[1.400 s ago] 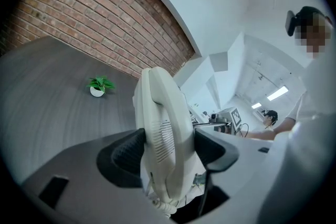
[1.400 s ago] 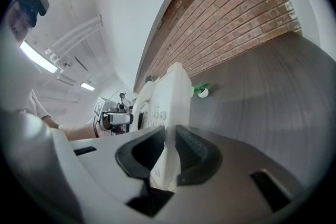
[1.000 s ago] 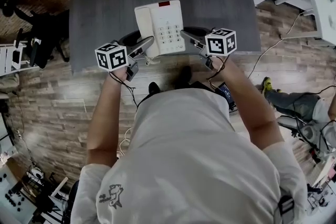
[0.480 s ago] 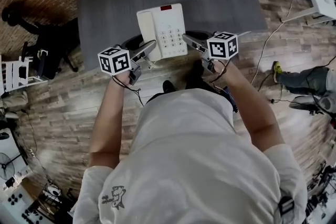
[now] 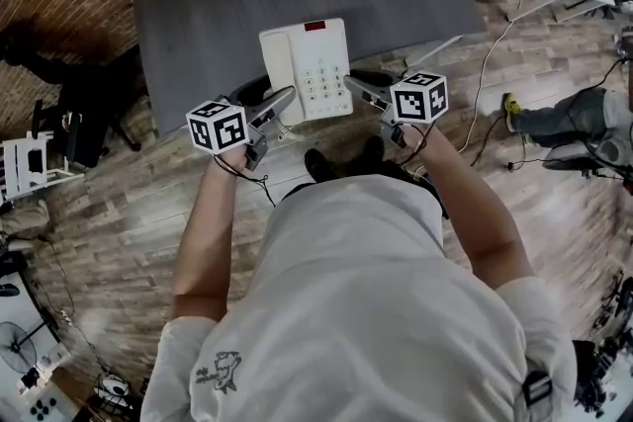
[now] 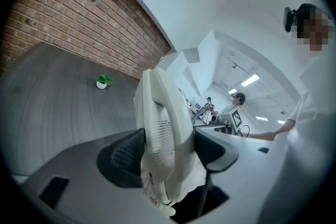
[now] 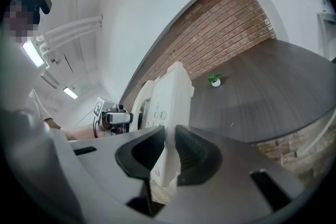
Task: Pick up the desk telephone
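The phone [image 5: 307, 64] is pinched on both sides by left gripper [image 5: 286, 98] and right gripper [image 5: 352, 82]; that thin right-edge grip could be lost, tbh.

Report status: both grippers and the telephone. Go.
Left gripper shut on desk telephone, handset side. Right gripper shut on its keypad-side edge. Telephone looks lifted at the table edge. Nothing in the way.
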### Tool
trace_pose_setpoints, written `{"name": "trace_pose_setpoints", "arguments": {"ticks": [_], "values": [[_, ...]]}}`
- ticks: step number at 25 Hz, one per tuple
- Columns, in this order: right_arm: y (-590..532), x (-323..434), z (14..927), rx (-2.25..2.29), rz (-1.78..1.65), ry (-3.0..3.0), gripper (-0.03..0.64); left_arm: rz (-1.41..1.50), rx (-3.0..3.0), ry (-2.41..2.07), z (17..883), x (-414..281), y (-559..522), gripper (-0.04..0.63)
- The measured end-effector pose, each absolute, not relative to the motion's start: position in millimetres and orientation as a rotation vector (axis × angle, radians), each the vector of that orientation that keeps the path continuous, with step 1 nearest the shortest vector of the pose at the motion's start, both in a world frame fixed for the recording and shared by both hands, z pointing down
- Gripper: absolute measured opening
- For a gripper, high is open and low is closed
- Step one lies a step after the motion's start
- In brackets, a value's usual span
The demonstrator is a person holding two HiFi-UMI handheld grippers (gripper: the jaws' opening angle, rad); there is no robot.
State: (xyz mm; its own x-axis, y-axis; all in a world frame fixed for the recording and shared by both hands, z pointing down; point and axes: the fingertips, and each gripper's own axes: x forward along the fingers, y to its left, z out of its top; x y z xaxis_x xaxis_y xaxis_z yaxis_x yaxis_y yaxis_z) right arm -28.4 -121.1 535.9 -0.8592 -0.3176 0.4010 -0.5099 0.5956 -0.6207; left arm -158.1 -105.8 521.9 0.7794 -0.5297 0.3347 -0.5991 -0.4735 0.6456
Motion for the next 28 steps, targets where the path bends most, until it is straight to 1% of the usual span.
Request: {"name": "trace_pose_setpoints", "arguments": {"ticks": [7, 13, 25, 28], "values": [[-85.4, -9.0, 527.7, 0.681, 1.093, -2.609, 0.069, 0.099, 2.207, -0.851, 511.6, -138.8, -70.6, 0.313], [-79.7, 3.8, 523.7, 0.644, 1.087, -2.618, 0.069, 0.081, 2.203, -0.886, 506.3, -125.8, -62.5, 0.311], [-66.7, 53.6, 524.5, 0.539, 1.074, -2.624, 0.071, 0.045, 2.176, -0.975, 502.7, -74.7, -42.5, 0.310], [-57.5, 78.7, 527.1, 0.528, 1.058, -2.628, 0.071, 0.039, 2.171, -0.989, 506.2, -49.3, -31.4, 0.310]]}}
